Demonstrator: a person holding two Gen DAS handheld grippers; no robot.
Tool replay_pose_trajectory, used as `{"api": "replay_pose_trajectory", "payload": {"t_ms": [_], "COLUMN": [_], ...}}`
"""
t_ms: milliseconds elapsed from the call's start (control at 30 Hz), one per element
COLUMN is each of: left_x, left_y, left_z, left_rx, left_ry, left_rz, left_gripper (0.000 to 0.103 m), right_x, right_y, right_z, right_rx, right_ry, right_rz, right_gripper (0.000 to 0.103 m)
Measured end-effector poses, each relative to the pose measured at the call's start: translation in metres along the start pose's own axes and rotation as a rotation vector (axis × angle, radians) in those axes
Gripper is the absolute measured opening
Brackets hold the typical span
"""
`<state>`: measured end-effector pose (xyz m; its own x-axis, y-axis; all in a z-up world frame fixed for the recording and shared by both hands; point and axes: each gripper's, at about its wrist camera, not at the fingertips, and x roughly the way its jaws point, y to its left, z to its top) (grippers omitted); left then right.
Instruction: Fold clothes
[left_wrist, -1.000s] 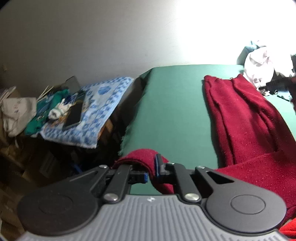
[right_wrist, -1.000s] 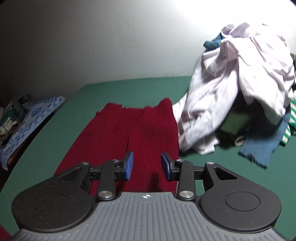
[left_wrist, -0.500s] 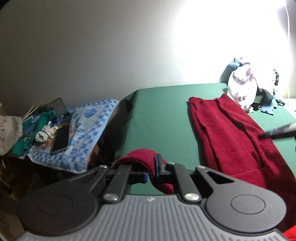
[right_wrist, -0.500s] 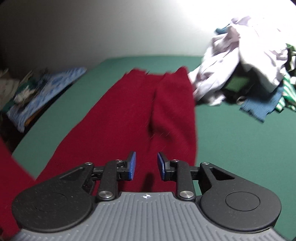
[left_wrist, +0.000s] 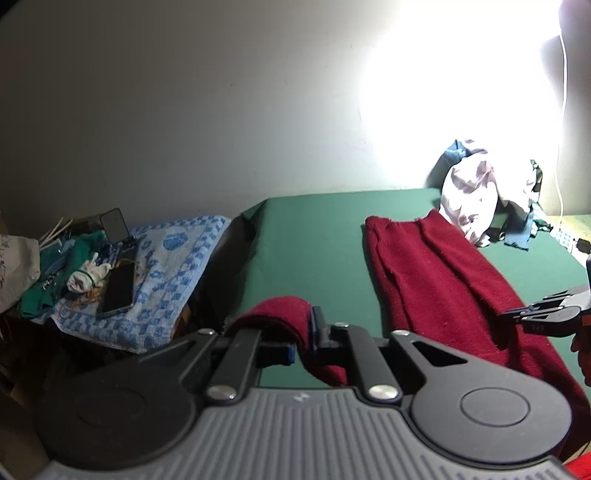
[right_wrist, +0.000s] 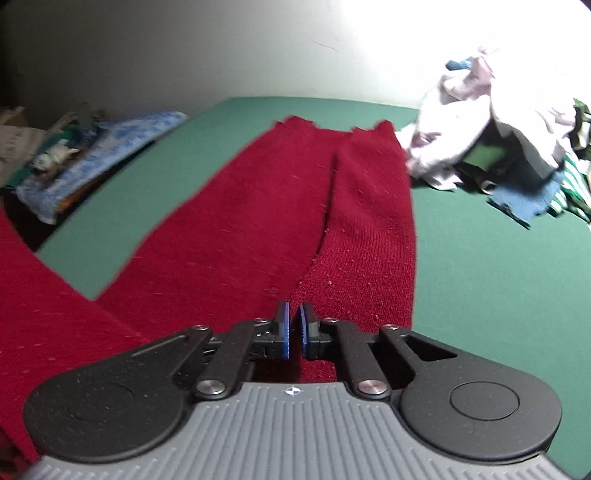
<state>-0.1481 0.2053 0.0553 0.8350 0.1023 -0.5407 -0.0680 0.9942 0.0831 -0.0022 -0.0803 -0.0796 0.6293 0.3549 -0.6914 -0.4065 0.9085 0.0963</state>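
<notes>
A dark red knit garment (left_wrist: 436, 280) lies stretched out along the green table (left_wrist: 314, 240). My left gripper (left_wrist: 307, 325) is shut on one end of it, and that cloth drapes over the left finger, lifted off the table. In the right wrist view the garment (right_wrist: 258, 221) runs away from me in two long lobes. My right gripper (right_wrist: 293, 314) sits low over it. Its jaws are closing to a thin slit, with the crease between the lobes running in between the pads. The left wrist view shows the right gripper (left_wrist: 517, 315) at the garment's right edge.
A heap of loose clothes (right_wrist: 498, 122), mostly pale pink with blue and green pieces, lies at the table's far right corner. Left of the table, a blue checked towel (left_wrist: 173, 266) carries a phone (left_wrist: 118, 288) and small clutter. Bare green table (right_wrist: 498, 277) lies right of the garment.
My right gripper came back along the garment towards its near part and its jaws closed from wide apart to nearly touching. My left gripper rose a little, still holding the cloth.
</notes>
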Motion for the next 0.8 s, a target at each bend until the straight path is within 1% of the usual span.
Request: {"api": "replay_pose_trajectory", "payload": {"t_ms": [67, 167, 233, 267, 300, 333, 400, 500, 567, 633, 733, 800], "left_x": [-0.006, -0.008, -0.007, -0.008, -0.009, -0.009, -0.01, -0.005, 0.001, 0.008, 0.016, 0.019], "left_y": [0.0, -0.004, -0.005, -0.005, -0.005, -0.005, -0.004, -0.006, -0.009, -0.012, -0.018, -0.021], "left_z": [0.002, -0.001, -0.003, -0.003, -0.003, -0.003, -0.004, -0.006, -0.008, -0.009, -0.01, -0.009], "left_rx": [0.003, 0.022, 0.023, 0.023, 0.025, 0.026, 0.031, 0.037, 0.047, 0.059, 0.078, 0.087], "left_ry": [-0.005, -0.002, 0.004, 0.005, 0.003, 0.002, 0.0, 0.007, 0.019, 0.037, 0.048, 0.046], "left_rz": [-0.005, -0.002, -0.001, 0.0, 0.002, 0.004, 0.007, 0.015, 0.018, 0.023, 0.021, 0.019], "left_gripper": [0.009, 0.009, 0.009, 0.009, 0.009, 0.009, 0.009, 0.01, 0.01, 0.01, 0.01, 0.01], "right_x": [0.0, 0.012, 0.014, 0.011, 0.007, 0.002, -0.009, -0.013, -0.012, -0.017, -0.035, -0.046], "right_y": [0.001, -0.004, -0.008, -0.012, -0.015, -0.019, -0.021, -0.021, -0.017, -0.012, -0.009, -0.008], "right_z": [-0.003, -0.01, -0.011, -0.01, -0.009, -0.009, -0.012, -0.023, -0.032, -0.037, -0.043, -0.05], "right_rx": [-0.016, -0.02, -0.001, 0.027, 0.058, 0.082, 0.1, 0.113, 0.095, 0.064, 0.035, 0.008], "right_ry": [0.009, 0.056, 0.058, 0.053, 0.044, 0.03, 0.011, 0.041, 0.069, 0.065, 0.066, 0.078], "right_rz": [0.023, 0.043, 0.059, 0.067, 0.075, 0.081, 0.074, 0.062, 0.045, 0.026, 0.021, 0.035], "right_gripper": [0.007, 0.007, 0.008, 0.013, 0.02, 0.023, 0.023, 0.023, 0.023, 0.023, 0.023, 0.023]}}
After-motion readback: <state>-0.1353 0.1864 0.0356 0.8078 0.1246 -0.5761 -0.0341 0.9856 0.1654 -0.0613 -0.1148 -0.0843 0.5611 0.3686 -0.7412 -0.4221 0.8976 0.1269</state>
